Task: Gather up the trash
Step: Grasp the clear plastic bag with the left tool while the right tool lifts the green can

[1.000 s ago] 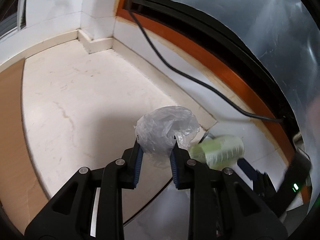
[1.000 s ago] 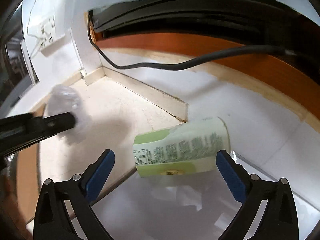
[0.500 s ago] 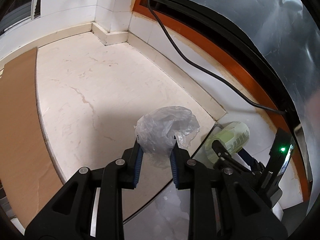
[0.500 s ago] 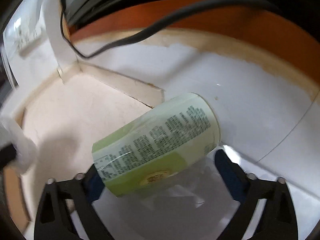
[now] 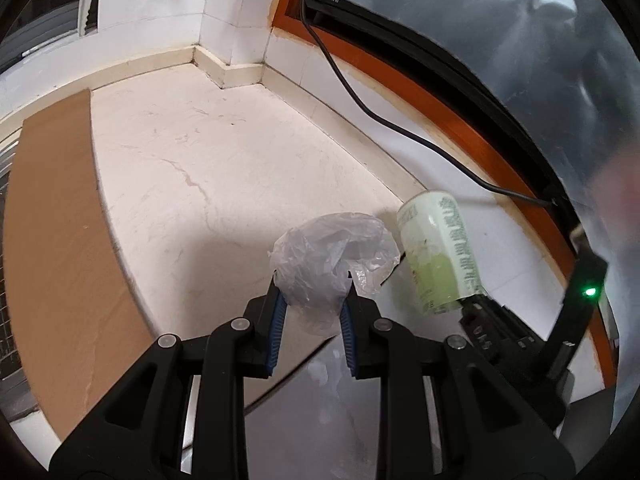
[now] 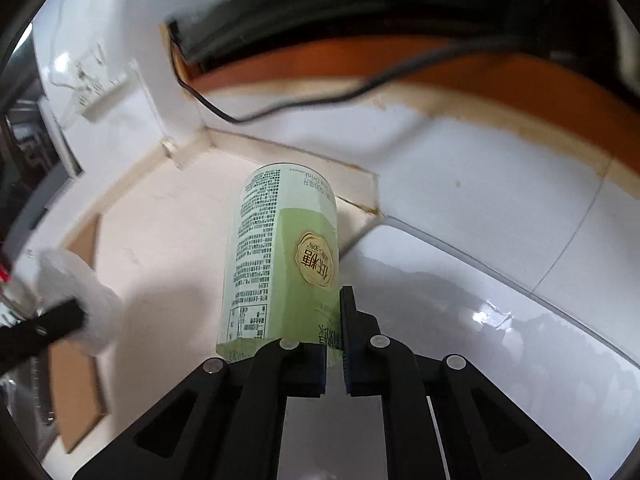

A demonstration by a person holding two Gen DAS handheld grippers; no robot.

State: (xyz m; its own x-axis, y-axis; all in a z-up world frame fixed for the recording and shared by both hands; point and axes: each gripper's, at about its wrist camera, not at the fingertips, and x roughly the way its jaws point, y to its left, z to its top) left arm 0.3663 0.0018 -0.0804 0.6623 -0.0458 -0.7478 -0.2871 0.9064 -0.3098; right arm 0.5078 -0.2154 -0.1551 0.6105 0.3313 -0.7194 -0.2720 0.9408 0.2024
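Left hand-held gripper (image 5: 310, 292): jaws narrow, clamped on a crumpled clear plastic bag (image 5: 332, 256). The bag is off the floor, bulging above and between the blue pads.

Right hand-held gripper (image 6: 334, 332): jaws almost fully together, pinching the lower edge of a pale green drink label sleeve (image 6: 280, 256). The cylinder stands tilted above the jaws, printed text on one side and a gold seal on the other. From the left wrist view the same item (image 5: 438, 256) hangs clear of the floor, just beside the bag. It appears to be thin, hollow and crushable; whether it is a can or only a wrapper cannot be settled from these views.

Surroundings: cream marble floor (image 5: 224, 184), a brown cardboard sheet (image 5: 52, 248) lying along its edge, white tiled wall with an orange-trimmed frame, and a black cable (image 5: 400, 128) trailing along the wall. A glossy white surface (image 6: 480, 320) lies below the right gripper.

Progress, as judged: both visible pieces of trash are picked up, one per gripper. Deposit remains outstanding. No bin or collecting bag can be identified with confidence; a sheet of silvery film (image 5: 540, 60) fills the upper right of the left view, purpose unclear. No further loose litter is visible on the floor.
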